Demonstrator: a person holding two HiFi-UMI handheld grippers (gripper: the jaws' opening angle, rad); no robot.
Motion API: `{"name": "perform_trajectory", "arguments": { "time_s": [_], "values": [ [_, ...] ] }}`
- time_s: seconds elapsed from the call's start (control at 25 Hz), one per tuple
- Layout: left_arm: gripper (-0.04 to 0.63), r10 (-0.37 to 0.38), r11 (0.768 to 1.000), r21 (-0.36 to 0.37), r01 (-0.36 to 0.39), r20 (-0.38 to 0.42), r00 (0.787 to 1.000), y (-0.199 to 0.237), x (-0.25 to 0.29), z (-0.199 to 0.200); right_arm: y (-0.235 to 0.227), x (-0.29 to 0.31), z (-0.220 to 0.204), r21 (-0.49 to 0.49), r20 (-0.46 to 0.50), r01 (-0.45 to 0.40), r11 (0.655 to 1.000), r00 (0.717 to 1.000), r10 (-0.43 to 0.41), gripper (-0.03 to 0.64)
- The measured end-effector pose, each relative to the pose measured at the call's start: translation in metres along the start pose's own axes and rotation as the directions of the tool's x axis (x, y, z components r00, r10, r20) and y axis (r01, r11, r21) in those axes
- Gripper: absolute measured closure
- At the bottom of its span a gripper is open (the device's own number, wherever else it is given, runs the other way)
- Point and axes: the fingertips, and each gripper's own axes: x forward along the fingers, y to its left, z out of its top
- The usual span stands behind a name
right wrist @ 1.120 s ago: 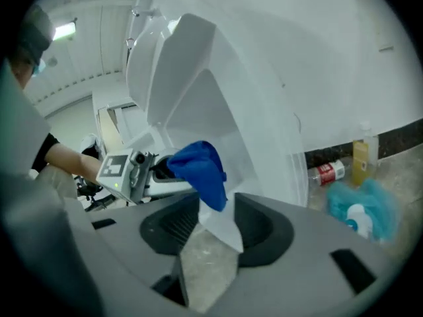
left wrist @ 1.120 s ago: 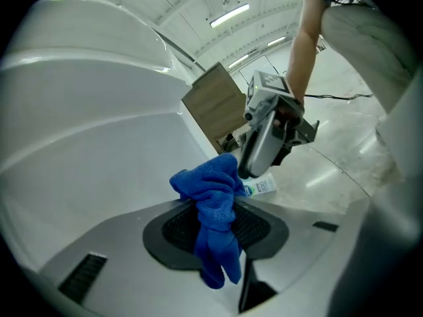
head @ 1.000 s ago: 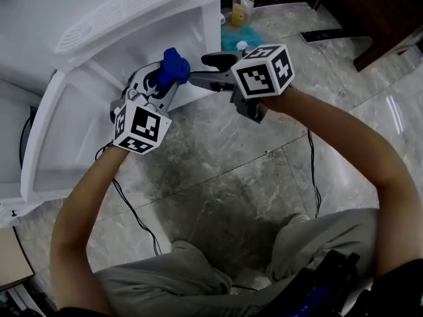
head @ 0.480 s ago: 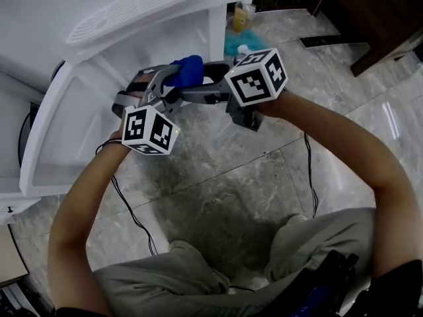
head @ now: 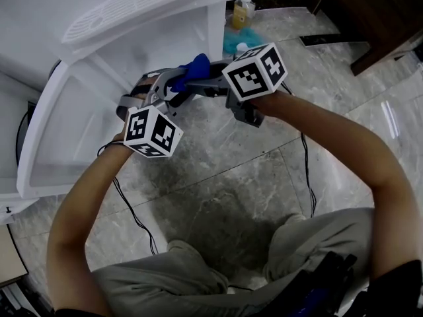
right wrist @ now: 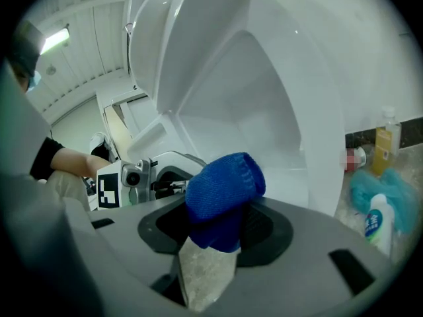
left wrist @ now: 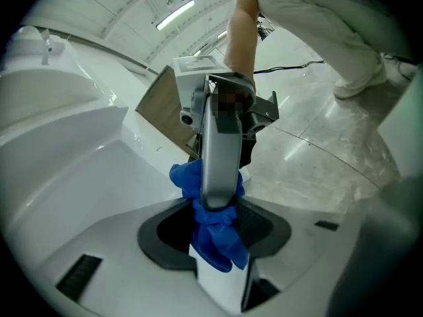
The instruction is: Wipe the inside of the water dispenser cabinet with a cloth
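Grey marble floor [head: 218, 177] fills most of the head view. White water dispenser cabinet [head: 198, 32] sits upper left with its door [head: 46, 144] swung open toward the lower left. Slotted white panel [head: 125, 8] lies across the top of the unit. Dark wood furniture [head: 370, 12] is in the upper right corner.

Both my grippers meet at upper centre, just in front of the cabinet opening. Blue cloth [head: 196, 65] is bunched right between them, outside the cabinet, not touching any inside wall.

Left gripper [head: 175, 78]: jaws about halfway, just eased open a notch. Cloth sits in the gap touching both pads, loose end hanging toward the bottom of the left gripper view. One of my right fingers [left wrist: 219, 157] comes in from the top of that view and lies over the cloth.

Right gripper [head: 198, 81]: jaws just came in from wide to roughly mid travel. Right gripper view shows the cloth as a folded wad filling the gap, pinched between the pads, with the cabinet interior behind it at upper centre.

Near the cabinet's right edge, top centre of the head view: yellow bottle [head: 241, 13], teal rag [head: 231, 41], white bottle [head: 242, 47], all on the floor. Black cable [head: 132, 210] trails across the tiles lower left.
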Motion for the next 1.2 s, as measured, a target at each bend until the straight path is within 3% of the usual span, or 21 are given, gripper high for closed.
{"name": "perform_trajectory", "arguments": {
  "time_s": [0.24, 0.48, 0.52, 0.6, 0.72, 0.84, 0.96, 1.08, 1.2],
  "values": [
    [0.419, -0.016, 0.995, -0.096, 0.020, 0.042, 0.999, 0.002, 0.001, -0.003, -0.010, -0.003, -0.001, -0.043, -0.021, 0.022, 0.999, 0.999, -0.023, 0.462],
    [0.422, 0.019, 0.987, -0.161, -0.012, 0.044, 0.999, 0.012, -0.014, -0.016, -0.042, -0.018, -0.005, -0.122, -0.065, 0.155, 0.980, 0.984, -0.164, 0.463],
    [0.436, 0.022, 0.988, -0.156, -0.016, 0.035, 0.999, 0.012, -0.015, -0.018, -0.043, -0.018, -0.005, -0.132, -0.065, 0.162, 0.978, 0.983, -0.171, 0.463],
    [0.588, 0.019, 0.991, -0.134, -0.017, 0.011, 1.000, 0.011, -0.016, -0.022, -0.040, -0.016, -0.005, -0.153, -0.055, 0.157, 0.976, 0.984, -0.167, 0.463],
    [0.589, -0.013, 0.987, -0.160, 0.013, 0.001, 1.000, 0.005, -0.014, -0.026, -0.032, -0.006, 0.002, -0.215, -0.020, 0.163, 0.963, 0.985, -0.171, 0.463],
    [0.589, -0.048, 0.972, -0.231, 0.047, 0.004, 0.999, -0.004, -0.016, -0.032, -0.025, 0.006, 0.027, -0.280, 0.091, 0.206, 0.938, 0.978, -0.188, 0.462],
    [0.589, -0.088, 0.962, -0.260, 0.086, 0.000, 0.996, -0.024, -0.022, -0.044, -0.012, 0.023, 0.068, -0.319, 0.252, 0.248, 0.915, 0.953, -0.171, 0.463],
    [0.589, -0.125, 0.960, -0.254, 0.119, -0.008, 0.992, -0.046, -0.029, -0.060, 0.003, 0.047, 0.112, -0.319, 0.407, 0.290, 0.902, 0.902, -0.146, 0.462],
    [0.589, -0.144, 0.954, -0.268, 0.134, -0.020, 0.989, -0.056, -0.035, -0.077, 0.010, 0.067, 0.145, -0.260, 0.550, 0.336, 0.905, 0.822, -0.147, 0.462]
  ]
}}
